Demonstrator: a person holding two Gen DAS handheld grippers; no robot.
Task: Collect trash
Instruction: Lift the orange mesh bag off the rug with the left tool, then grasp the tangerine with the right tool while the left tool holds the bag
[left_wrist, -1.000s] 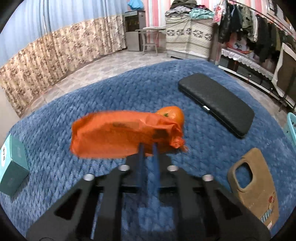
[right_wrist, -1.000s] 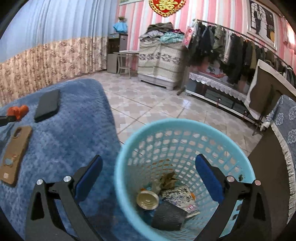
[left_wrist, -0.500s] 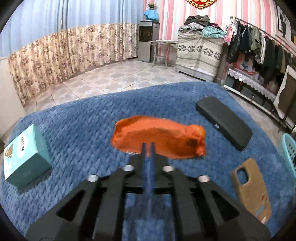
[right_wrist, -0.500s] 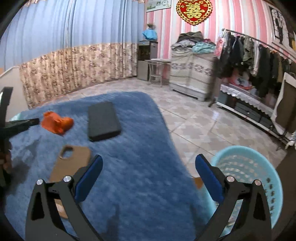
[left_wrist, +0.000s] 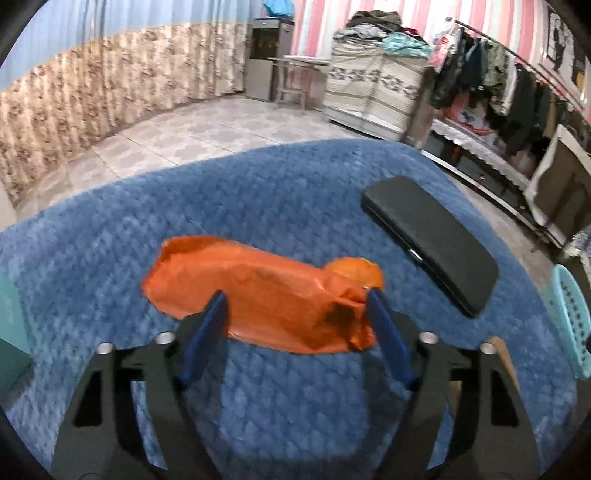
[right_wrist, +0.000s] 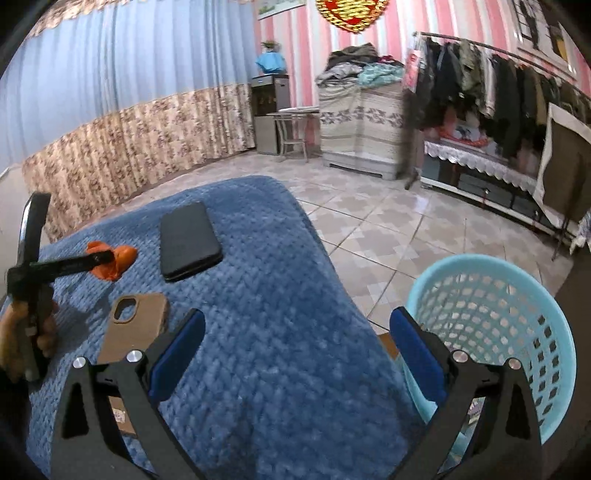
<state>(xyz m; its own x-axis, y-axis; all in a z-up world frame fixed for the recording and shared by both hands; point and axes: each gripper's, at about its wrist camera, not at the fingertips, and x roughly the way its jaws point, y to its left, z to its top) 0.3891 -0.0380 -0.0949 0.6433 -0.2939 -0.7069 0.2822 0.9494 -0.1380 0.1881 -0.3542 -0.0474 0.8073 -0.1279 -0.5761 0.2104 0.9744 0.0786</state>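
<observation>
A crumpled orange wrapper (left_wrist: 266, 295) lies on the blue blanket (left_wrist: 258, 192), with an orange fruit (left_wrist: 356, 271) just behind its right end. My left gripper (left_wrist: 297, 306) is open, its blue fingers on either side of the wrapper's near edge. The wrapper also shows in the right wrist view (right_wrist: 110, 260), with the left gripper over it. My right gripper (right_wrist: 295, 332) is open and empty above the blanket's right part. The light blue trash basket (right_wrist: 517, 295) stands on the floor at the right of it.
A black case (left_wrist: 432, 240) lies right of the wrapper. A brown phone case (right_wrist: 136, 325) lies nearer me. A teal box (left_wrist: 9, 332) sits at the left edge. Tiled floor (right_wrist: 388, 229), a clothes rack (right_wrist: 498, 92) and curtains lie beyond.
My left gripper was shut on the orange wrapper and has opened; the wrapper now lies on the blanket. My right gripper swung from over the basket to over the blanket.
</observation>
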